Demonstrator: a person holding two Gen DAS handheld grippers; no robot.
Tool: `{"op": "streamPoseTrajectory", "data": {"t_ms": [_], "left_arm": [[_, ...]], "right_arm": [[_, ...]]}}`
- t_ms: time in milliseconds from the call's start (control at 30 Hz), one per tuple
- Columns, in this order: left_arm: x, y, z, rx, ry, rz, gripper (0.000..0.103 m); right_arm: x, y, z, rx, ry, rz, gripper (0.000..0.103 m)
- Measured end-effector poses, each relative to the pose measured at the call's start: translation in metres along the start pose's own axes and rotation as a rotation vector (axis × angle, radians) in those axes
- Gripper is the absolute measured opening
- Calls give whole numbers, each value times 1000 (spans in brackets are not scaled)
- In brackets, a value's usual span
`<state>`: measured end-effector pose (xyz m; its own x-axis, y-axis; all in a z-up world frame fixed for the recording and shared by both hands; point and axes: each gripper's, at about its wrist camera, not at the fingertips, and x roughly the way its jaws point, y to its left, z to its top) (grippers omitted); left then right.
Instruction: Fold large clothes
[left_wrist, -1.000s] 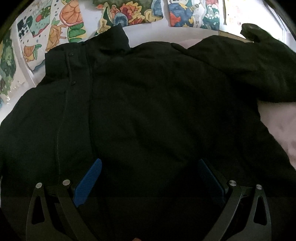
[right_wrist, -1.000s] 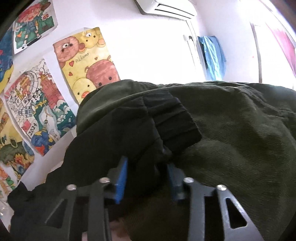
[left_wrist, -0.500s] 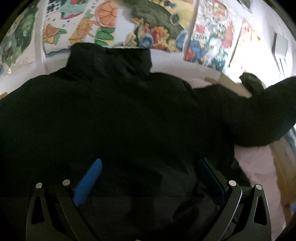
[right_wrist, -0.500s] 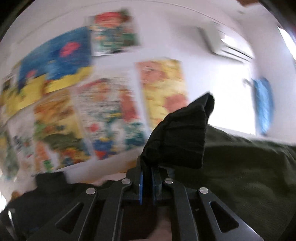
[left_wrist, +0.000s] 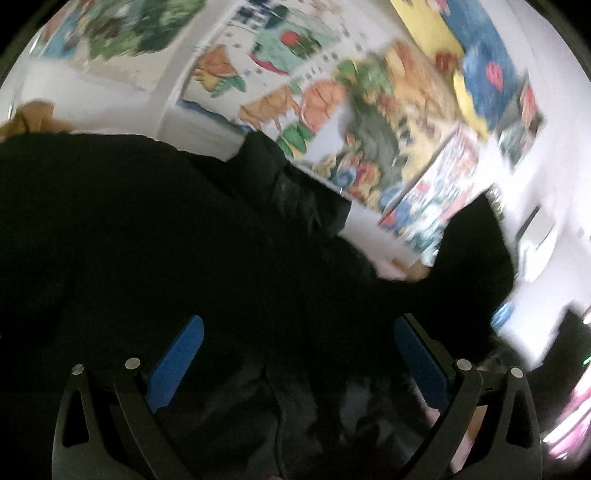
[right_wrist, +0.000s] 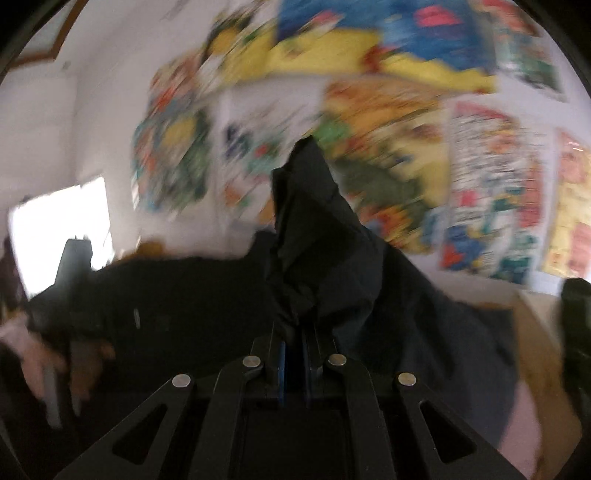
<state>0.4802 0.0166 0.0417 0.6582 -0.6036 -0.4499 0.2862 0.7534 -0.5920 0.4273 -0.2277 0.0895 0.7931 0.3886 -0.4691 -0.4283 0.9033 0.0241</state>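
Note:
A large black jacket (left_wrist: 147, 236) lies spread out and fills the lower half of the left wrist view. My left gripper (left_wrist: 295, 347) is open, its blue pads (left_wrist: 177, 362) wide apart just above the jacket body, holding nothing. My right gripper (right_wrist: 293, 354) is shut on the jacket's sleeve cuff (right_wrist: 310, 221), which sticks up from between the closed pads. The rest of the jacket (right_wrist: 184, 295) trails below and to the left in the right wrist view. The lifted sleeve (left_wrist: 476, 266) shows at right in the left wrist view.
A white wall with several colourful posters (left_wrist: 369, 122) stands behind the jacket. A pink surface (right_wrist: 532, 417) lies under the jacket at the right. A bright window (right_wrist: 59, 236) is at the left of the right wrist view. Both views are motion-blurred.
My right gripper closed on the sleeve cuff and swung it up and leftward over the jacket. My left gripper stayed open and turned to the right over the jacket body.

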Motion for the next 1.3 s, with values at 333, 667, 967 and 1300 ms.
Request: {"op": "streamPoseTrajectory", "data": {"t_ms": [333, 667, 967, 1300], "left_arm": [[12, 37, -7, -206, 111, -196, 101], [60, 51, -17, -251, 205, -30, 18], [10, 10, 1, 84, -33, 121, 2], [-14, 38, 22, 292, -143, 434, 2]], "right_arm": [[93, 77, -71, -142, 316, 112, 8], [96, 81, -81, -168, 325, 120, 9], [52, 74, -66, -190, 264, 184, 37], [64, -25, -39, -18, 183, -177, 71]]}}
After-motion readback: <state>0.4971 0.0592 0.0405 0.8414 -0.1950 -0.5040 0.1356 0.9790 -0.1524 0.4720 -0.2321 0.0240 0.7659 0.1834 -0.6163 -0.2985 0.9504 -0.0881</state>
